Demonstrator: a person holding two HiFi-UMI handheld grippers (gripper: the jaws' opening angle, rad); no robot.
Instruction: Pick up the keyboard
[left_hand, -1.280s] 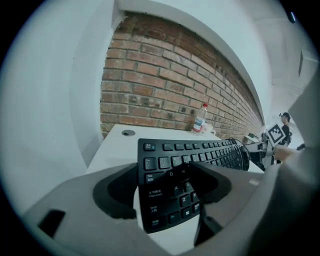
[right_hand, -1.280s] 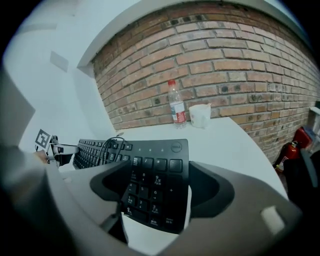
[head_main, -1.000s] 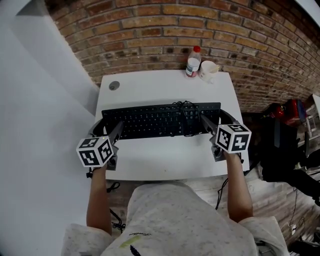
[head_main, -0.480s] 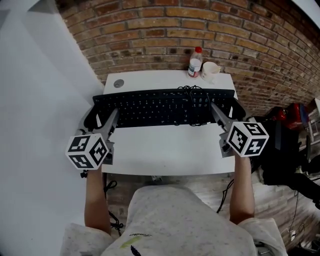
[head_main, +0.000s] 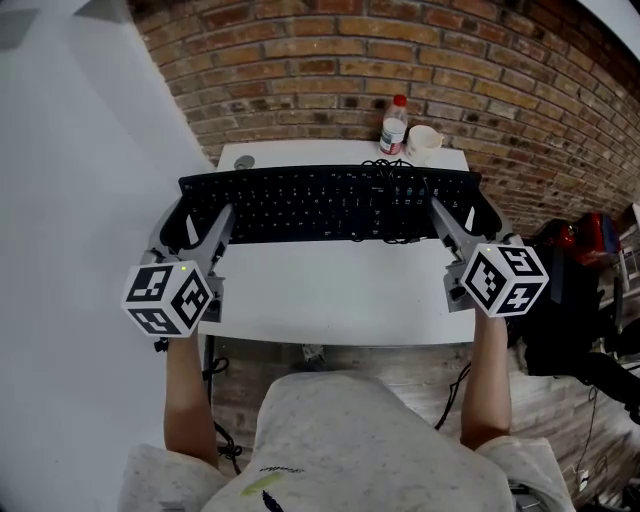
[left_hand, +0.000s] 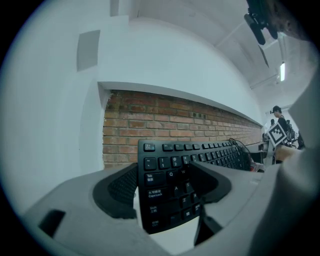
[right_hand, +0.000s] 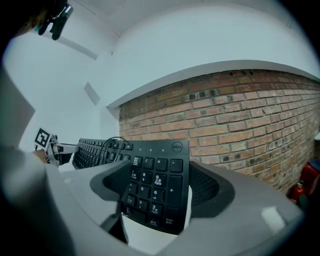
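Observation:
The black keyboard (head_main: 330, 205) hangs level above the white table (head_main: 330, 300), held by its two short ends. My left gripper (head_main: 195, 228) is shut on the left end, one jaw over the keys and one outside the edge. My right gripper (head_main: 465, 215) is shut on the number-pad end in the same way. In the left gripper view the keyboard (left_hand: 170, 175) stands edge-on between the pads of that gripper (left_hand: 167, 187). In the right gripper view the number pad (right_hand: 155, 185) fills the gap of that gripper (right_hand: 160, 189). A coiled black cable (head_main: 385, 172) lies on the keys.
A bottle with a red cap (head_main: 395, 125) and a white cup (head_main: 424, 142) stand at the table's back edge by the brick wall (head_main: 400, 50). A round grommet (head_main: 245, 162) sits at the back left. Dark bags (head_main: 570, 300) lie on the floor to the right.
Both grippers have risen with the keyboard between them. It has left the table top and looks larger and nearer the wall in the head view.

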